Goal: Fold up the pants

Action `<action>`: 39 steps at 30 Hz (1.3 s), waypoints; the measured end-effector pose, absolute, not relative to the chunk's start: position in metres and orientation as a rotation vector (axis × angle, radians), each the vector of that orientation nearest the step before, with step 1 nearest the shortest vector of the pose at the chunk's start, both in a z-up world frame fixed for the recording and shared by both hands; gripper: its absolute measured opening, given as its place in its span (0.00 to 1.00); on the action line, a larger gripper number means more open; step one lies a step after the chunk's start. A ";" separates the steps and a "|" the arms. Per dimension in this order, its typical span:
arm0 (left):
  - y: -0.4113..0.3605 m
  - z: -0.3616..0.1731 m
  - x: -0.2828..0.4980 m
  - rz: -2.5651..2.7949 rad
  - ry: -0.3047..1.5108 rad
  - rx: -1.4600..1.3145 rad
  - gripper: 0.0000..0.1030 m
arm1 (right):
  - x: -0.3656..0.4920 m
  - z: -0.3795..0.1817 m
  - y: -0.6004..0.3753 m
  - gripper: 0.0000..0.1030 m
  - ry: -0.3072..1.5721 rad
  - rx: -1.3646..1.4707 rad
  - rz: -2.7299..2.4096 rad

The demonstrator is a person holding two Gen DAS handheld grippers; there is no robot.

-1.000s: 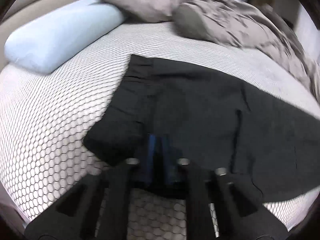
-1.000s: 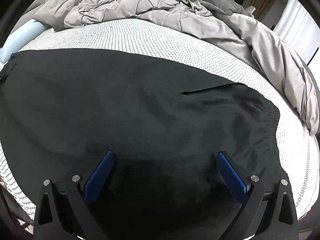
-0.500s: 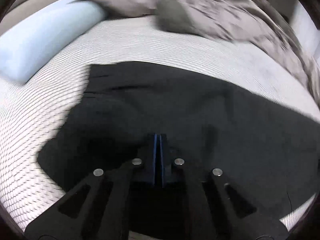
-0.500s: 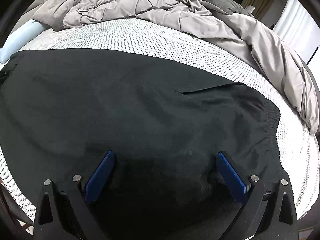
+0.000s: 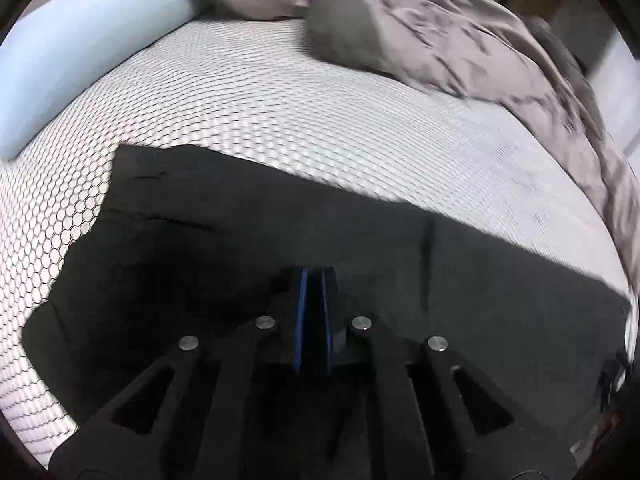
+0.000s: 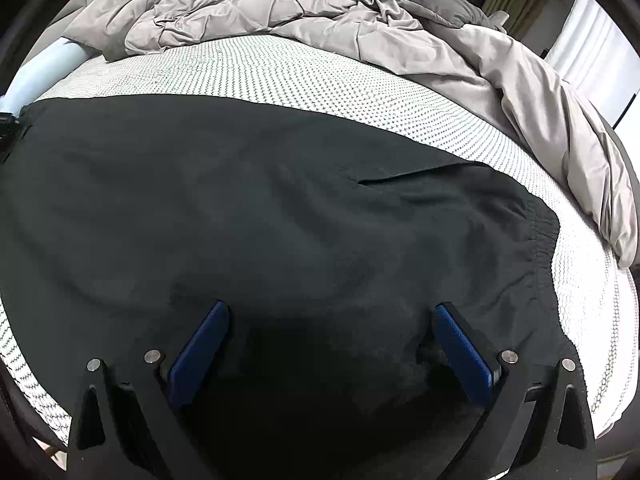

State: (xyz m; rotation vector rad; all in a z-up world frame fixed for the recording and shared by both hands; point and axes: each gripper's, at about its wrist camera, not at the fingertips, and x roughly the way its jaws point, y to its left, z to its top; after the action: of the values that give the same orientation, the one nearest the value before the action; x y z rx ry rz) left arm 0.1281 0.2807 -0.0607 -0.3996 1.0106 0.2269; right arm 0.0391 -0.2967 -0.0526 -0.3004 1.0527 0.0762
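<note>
Since a second ago the left gripper [image 5: 314,280], jaws together on a fold of cloth, has dragged the black pants' [image 6: 280,208] leg end across the honeycomb-patterned mattress [image 5: 280,112]. The pants lie spread across mid-frame. The right gripper [image 6: 332,320] hovers above them with jaws wide apart, a grey duvet [image 6: 360,20] bunched along the top.

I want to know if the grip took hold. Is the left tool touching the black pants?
Touching. The left wrist view shows the left tool nearly closed, with dark cloth of the black pants pinched between its blue pads.
</note>
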 end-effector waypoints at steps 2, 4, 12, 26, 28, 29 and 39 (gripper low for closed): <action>0.297 -0.063 0.131 0.300 0.999 -0.432 0.05 | 0.039 -0.053 -0.299 1.00 1.053 -0.290 0.081; 0.313 -0.062 0.120 0.404 0.973 -0.456 0.05 | 0.039 -0.053 -0.302 1.00 1.054 -0.282 0.083; 0.268 -0.045 0.142 0.177 0.932 -0.393 0.14 | 0.040 -0.052 -0.303 1.00 1.049 -0.277 0.082; 0.250 -0.033 0.140 0.295 0.917 -0.478 0.23 | 0.037 -0.051 -0.303 1.00 1.049 -0.241 0.095; 0.210 -0.017 0.118 0.223 0.898 -0.414 0.33 | 0.034 -0.044 -0.298 1.00 1.033 -0.235 0.117; 0.179 -0.011 0.108 0.166 0.879 -0.373 0.48 | 0.031 -0.040 -0.295 1.00 1.019 -0.222 0.146; -0.062 -0.048 0.071 -0.337 1.010 -0.031 0.83 | 0.016 -0.049 -0.248 1.00 1.044 -0.276 0.339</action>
State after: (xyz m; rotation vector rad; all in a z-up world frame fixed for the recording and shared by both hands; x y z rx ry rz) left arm 0.0713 -0.0616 -0.0477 -0.0313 1.0095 -0.3374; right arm 0.0161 -0.2479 -0.0491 -0.2759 1.0442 0.3389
